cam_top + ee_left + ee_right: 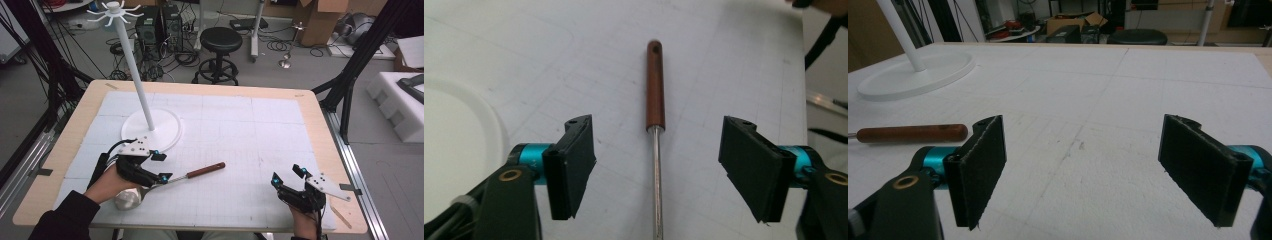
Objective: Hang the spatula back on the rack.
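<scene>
So the thing here is a ladle [165,181] lying flat on the white gridded surface [240,135], toward the near left part of it. It has a reddish-brown wooden handle [655,85] with a small hole near its far end, then a thin shiny metal shaft [656,180], then a rounded silvery bowl [129,198] at the near end, close to the surface's front edge. From the high view it runs diagonally, bowl end near-left, wooden end pointing right and a bit away. The shaft sits between the left gripper's [656,165] jaws, not touched by either pad.
</scene>
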Motion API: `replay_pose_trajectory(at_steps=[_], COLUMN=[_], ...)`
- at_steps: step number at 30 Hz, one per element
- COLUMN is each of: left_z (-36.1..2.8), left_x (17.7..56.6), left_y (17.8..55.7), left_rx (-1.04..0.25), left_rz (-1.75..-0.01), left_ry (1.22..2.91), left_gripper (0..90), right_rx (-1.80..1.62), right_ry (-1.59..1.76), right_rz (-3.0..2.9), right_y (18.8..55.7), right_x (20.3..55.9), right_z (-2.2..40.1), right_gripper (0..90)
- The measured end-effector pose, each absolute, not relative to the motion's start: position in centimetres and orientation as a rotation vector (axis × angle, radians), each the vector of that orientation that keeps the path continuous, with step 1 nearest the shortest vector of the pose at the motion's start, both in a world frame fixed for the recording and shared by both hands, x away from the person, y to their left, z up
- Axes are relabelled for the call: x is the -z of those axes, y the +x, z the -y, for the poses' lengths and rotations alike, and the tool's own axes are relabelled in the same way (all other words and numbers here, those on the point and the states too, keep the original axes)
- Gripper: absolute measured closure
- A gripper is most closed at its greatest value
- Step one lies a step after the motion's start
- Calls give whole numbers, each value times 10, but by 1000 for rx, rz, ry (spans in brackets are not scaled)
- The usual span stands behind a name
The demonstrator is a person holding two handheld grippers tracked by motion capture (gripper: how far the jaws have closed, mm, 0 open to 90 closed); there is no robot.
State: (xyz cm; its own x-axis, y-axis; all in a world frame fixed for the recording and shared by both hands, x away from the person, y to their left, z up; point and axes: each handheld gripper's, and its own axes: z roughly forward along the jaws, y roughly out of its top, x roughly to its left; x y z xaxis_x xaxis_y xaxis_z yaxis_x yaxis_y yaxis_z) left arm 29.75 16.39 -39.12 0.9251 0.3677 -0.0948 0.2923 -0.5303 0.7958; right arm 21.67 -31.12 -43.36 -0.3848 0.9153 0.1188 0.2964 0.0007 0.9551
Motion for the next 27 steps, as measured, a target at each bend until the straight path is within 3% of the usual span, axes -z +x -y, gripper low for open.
replay_pose_trajectory(at_steps=[8, 27], left_z=[-152, -147], left_x=[409, 426], left_y=[303, 294], left_rx=[-68, -81], left_rz=[-475, -497], left_ry=[2311, 2439], left_gripper=[457, 652], right_rx=[-1408, -1412], right_ry=[1263, 1271], right_rz=[-1713, -1713], right_y=[216, 216], right_x=[434, 435], right_z=[311, 313], right_gripper=[178, 179])
